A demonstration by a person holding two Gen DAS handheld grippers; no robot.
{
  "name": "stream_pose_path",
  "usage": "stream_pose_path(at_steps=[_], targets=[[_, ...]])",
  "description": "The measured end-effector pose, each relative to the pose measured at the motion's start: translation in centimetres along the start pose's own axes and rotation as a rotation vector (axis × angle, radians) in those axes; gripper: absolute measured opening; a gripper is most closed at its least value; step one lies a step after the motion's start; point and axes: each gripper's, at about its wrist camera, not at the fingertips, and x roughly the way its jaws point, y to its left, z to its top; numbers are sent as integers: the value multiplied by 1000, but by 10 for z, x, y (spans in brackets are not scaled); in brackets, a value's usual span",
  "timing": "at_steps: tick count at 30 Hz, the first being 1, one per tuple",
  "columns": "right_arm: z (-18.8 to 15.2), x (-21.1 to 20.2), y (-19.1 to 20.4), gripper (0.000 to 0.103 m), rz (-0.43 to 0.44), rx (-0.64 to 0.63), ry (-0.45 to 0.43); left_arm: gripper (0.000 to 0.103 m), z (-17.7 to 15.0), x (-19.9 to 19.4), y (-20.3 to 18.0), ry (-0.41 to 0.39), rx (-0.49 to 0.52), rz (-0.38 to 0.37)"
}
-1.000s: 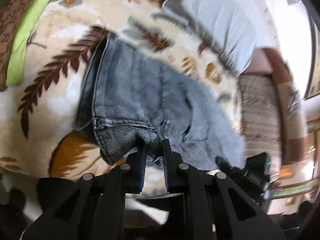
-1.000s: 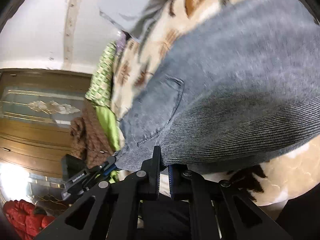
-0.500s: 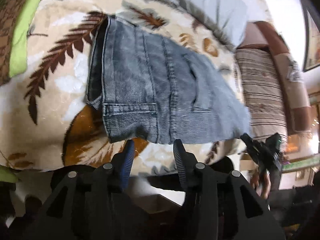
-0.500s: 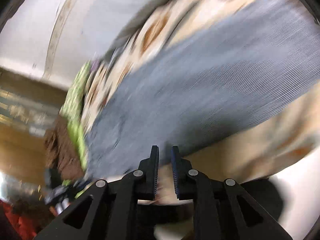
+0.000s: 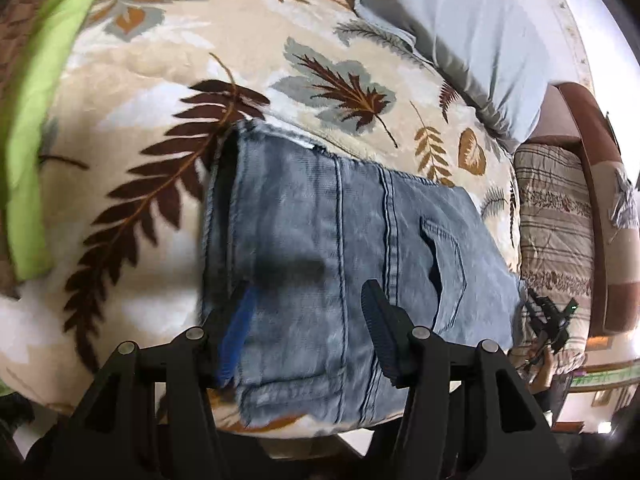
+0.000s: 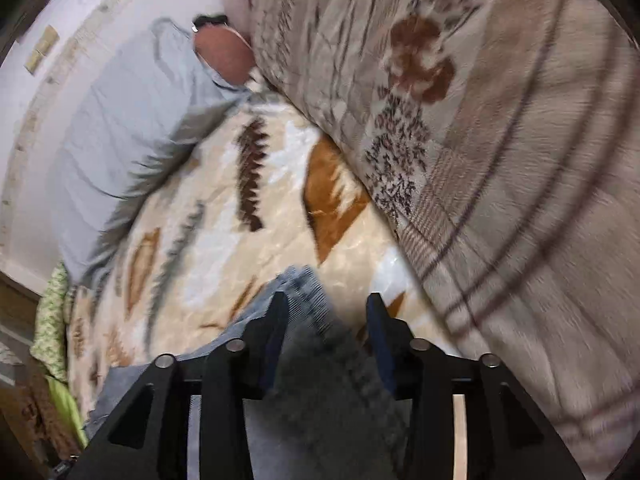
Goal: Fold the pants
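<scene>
Blue denim pants (image 5: 344, 256) lie folded into a compact rectangle on a cream leaf-print blanket (image 5: 168, 92), back pocket facing up. My left gripper (image 5: 308, 292) is open, its jaws wide apart just above the near part of the fold. My right gripper (image 6: 324, 304) is open over a corner of the pants (image 6: 308, 284) at the blanket's edge. Neither holds cloth. My right gripper also shows in the left wrist view (image 5: 548, 316), beyond the pants' right edge.
A pale blue pillow (image 5: 460, 28) lies at the far side of the bed. A striped brown quilt (image 6: 500, 140) is heaped to the right of the pants. A lime green cloth (image 5: 36, 92) lies along the left edge.
Both grippers let go of the pants edge and opened. The left one moved forward over the folded pants. The right one swung away toward the quilt side.
</scene>
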Motion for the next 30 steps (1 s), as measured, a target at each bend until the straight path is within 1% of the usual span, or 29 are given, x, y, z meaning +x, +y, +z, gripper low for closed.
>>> stream_pose_path(at_steps=[1, 2, 3, 4, 5, 6, 7, 9, 10, 11, 12, 14, 16, 18, 19, 21, 22, 23, 24, 25, 26, 27, 30], targets=[[2, 9, 2, 45, -6, -7, 24, 54, 2, 2, -1, 4, -4, -5], [1, 16, 4, 40, -1, -25, 47, 53, 3, 3, -3, 2, 0, -2], [2, 23, 11, 29, -7, -71, 70, 53, 4, 3, -6, -7, 13, 10], [1, 24, 19, 10, -35, -110, 70, 53, 5, 1, -10, -20, 28, 31], [1, 22, 25, 7, -71, -161, 54, 50, 5, 0, -12, -29, 35, 38], [4, 16, 33, 7, -63, -193, 20, 48, 5, -3, -14, -44, 47, 45], [8, 8, 37, 5, -30, -190, -21, 45, 5, -4, -16, -61, 59, 57], [16, -4, 38, 5, 26, -140, -92, 44, 5, -3, -20, -91, 84, 111], [19, -1, 37, 5, 22, -126, -96, 42, 5, 2, -20, -91, 93, 146], [20, 5, 36, 5, 2, -121, -84, 35, 6, 9, -21, -80, 101, 177], [19, 13, 34, 5, -28, -122, -69, 32, 5, 18, -20, -62, 110, 207], [14, 33, 29, 5, -95, -121, -25, 32, 3, 29, -18, -52, 127, 242], [6, 44, 22, 6, -139, -117, -3, 32, 2, 27, -19, -59, 125, 246], [4, 38, 19, 12, -125, -99, -19, 32, 4, 22, -18, -48, 112, 239], [4, 31, 16, 12, -114, -85, -19, 31, 4, 19, -18, -46, 108, 237], [3, 14, 11, 12, -62, -70, -23, 31, 3, 7, -17, -60, 100, 233], [-2, -2, 7, 13, -30, -63, -38, 31, 0, -1, -17, -72, 101, 222], [-8, -18, 3, 17, 7, -56, -52, 32, -3, -10, -19, -84, 109, 203], [-14, -28, -1, 20, 34, -49, -58, 33, -6, -16, -22, -91, 121, 195], [-22, -41, -6, 27, 65, -38, -64, 38, -9, -21, -28, -96, 142, 192], [-31, -50, -10, 31, 81, -28, -72, 46, -12, -24, -35, -96, 171, 191], [-41, -58, -15, 32, 91, -21, -76, 48, -15, -26, -47, -92, 210, 194], [-80, -71, -33, 33, 119, 25, -76, 49, -19, -20, -83, -67, 303, 189]])
